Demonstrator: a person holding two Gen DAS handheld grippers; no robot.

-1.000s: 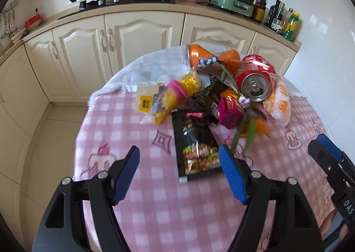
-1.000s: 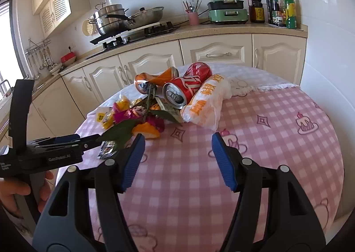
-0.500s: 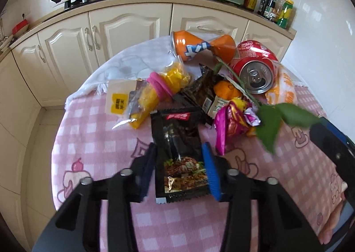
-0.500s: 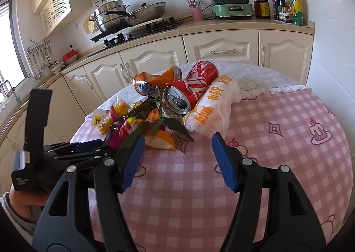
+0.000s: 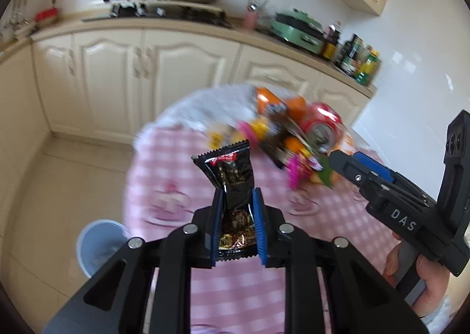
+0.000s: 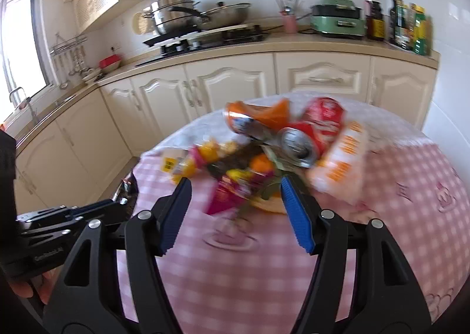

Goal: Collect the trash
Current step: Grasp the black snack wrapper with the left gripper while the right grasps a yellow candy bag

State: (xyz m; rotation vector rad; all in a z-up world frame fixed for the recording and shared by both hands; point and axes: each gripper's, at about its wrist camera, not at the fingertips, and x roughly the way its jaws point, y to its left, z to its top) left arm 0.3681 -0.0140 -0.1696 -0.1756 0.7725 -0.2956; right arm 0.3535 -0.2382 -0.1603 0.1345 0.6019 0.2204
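Left tool (image 5: 236, 216): jaws closing, blue pads clamped on black snack wrapper (image 5: 232, 172), which was lifted clear of the pink checked tabletop (image 5: 235, 290). Right tool (image 6: 235, 213): jaws apart, nothing between them, over the tabletop. Trash pile (image 6: 264, 152) at 12 o'clock from the right tool: orange can (image 6: 252, 119), red can (image 6: 305, 140), orange-printed bag (image 6: 340, 157), magenta wrapper (image 6: 229, 190). Pale blue bin (image 5: 100, 246) on the floor at 9 o'clock of the left tool
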